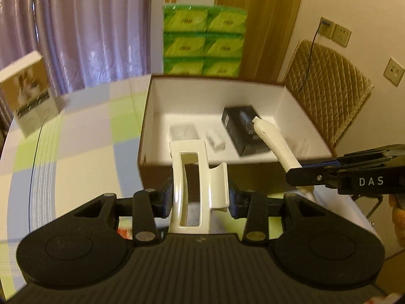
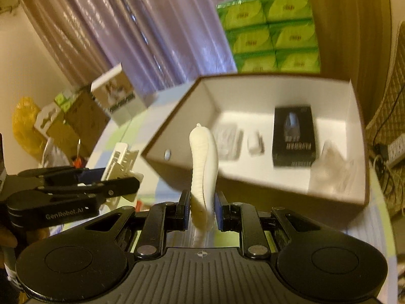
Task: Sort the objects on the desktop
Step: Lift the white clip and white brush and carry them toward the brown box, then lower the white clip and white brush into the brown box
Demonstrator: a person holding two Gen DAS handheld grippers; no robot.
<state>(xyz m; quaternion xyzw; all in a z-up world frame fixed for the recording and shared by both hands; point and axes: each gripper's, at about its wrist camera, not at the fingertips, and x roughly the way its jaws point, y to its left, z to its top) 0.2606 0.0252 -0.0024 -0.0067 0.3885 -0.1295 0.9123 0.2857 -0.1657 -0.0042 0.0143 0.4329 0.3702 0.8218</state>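
Note:
My left gripper [image 1: 201, 196] is shut on a white hair claw clip [image 1: 195, 177], held upright just in front of the open brown box [image 1: 283, 86]. My right gripper [image 2: 202, 209] is shut on a curved white ribbed handle-like object [image 2: 203, 162], whose tip reaches over the box's near wall. In the left wrist view that white object [image 1: 272, 141] points into the box from the right gripper [image 1: 301, 174]. The right wrist view shows the left gripper [image 2: 131, 185] with the clip [image 2: 120, 164] at the left. Inside the box lie a black carton [image 2: 293, 136], a small white piece [image 2: 255, 144] and clear plastic packets [image 2: 227, 139].
A checked cloth [image 1: 83, 136] covers the round table. A stack of green tissue packs [image 1: 203, 40] stands behind the box, a white-and-tan carton [image 1: 30, 96] at the far left. A quilted chair back [image 1: 329, 88] is at the right, curtains behind. A thin cable [image 1: 34, 157] crosses the cloth.

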